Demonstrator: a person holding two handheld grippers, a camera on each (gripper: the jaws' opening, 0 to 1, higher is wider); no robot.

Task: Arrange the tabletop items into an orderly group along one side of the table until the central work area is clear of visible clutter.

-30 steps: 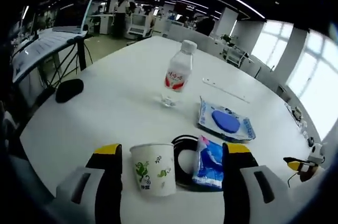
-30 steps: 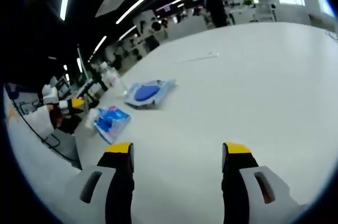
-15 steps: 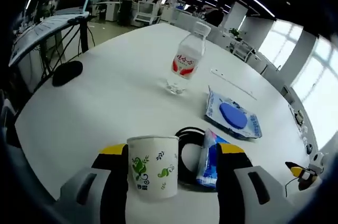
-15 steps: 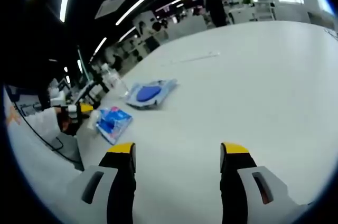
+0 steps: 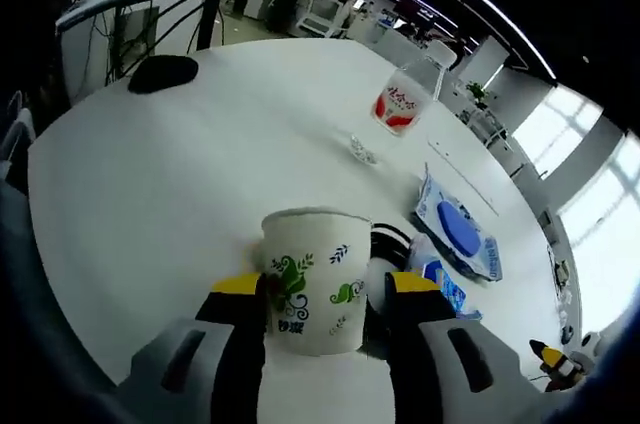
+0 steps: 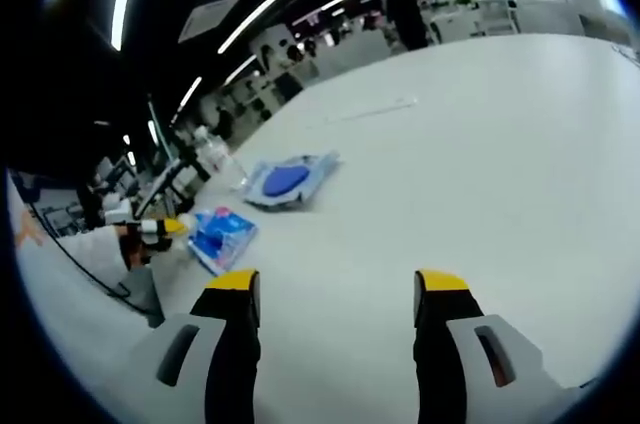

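The left hand-held gripper (image 5: 325,294) is closed on the paper cup (image 5: 314,277) at the counter's (image 5: 150,194) near edge; the right hand-held gripper (image 6: 335,289) hangs wide open, empty. Bottle (image 5: 400,99), wipes pack (image 5: 455,234) and blue packet (image 6: 222,236) remain scattered (tidying looks barely begun).

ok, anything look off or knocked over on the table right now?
Nothing spilled or damaged. The paper cup sits upright between the left gripper jaws. The water bottle looks tilted, but that may be the rolled fisheye view. The blue packets lie flat.
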